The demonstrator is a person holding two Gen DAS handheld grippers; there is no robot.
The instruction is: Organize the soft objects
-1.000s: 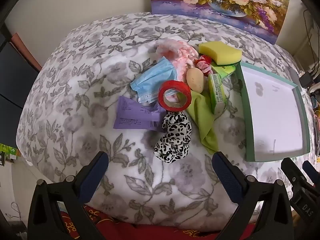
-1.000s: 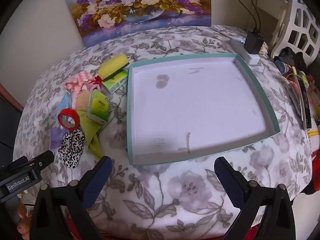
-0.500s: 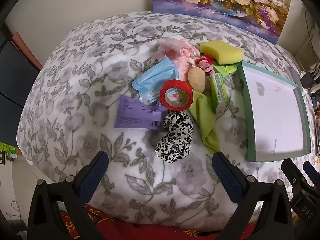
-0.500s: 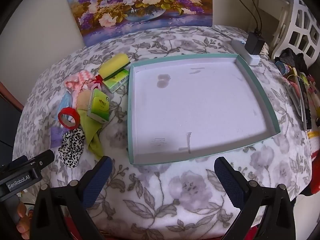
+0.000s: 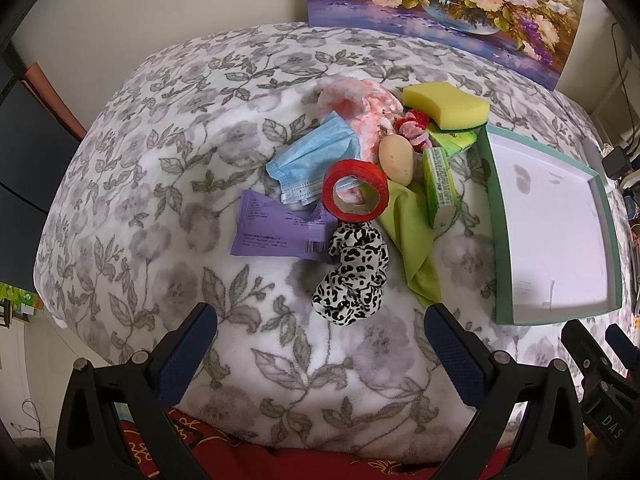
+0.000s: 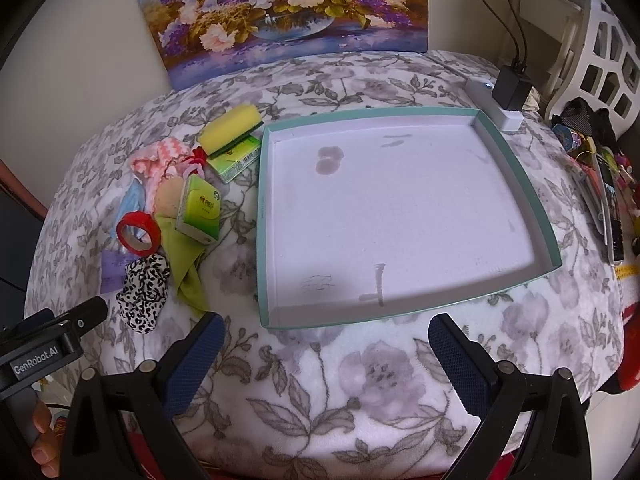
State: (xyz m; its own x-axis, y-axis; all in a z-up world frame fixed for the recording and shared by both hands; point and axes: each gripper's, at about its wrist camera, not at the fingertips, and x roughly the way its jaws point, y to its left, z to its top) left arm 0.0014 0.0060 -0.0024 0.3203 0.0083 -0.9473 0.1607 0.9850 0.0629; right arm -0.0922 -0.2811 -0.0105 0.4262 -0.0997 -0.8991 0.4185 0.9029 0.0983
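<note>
Left tool point(image 5: 320, 344), jaws wide, nothing held, poised over leopard-print scrunchie point(image 5: 352, 276) on floral blanket point(image 5: 160, 184). Right tool point(image 6: 326, 354), equally wide, facing teal-rimmed tray point(image 6: 516, 168). "GenRobot.AI" legible on left tool body; "DAS" on right. Red tape roll point(image 5: 356, 196), blue mask point(image 5: 312, 160), purple packet point(image 5: 272, 232), yellow sponge point(image 5: 444, 106), green tissue pack point(image 5: 440, 188) clustered beside tray. Slightly closer to pile than a second ago.

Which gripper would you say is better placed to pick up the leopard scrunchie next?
Left. The left gripper is open and faces the scrunchie; the right gripper faces the tray.
</note>
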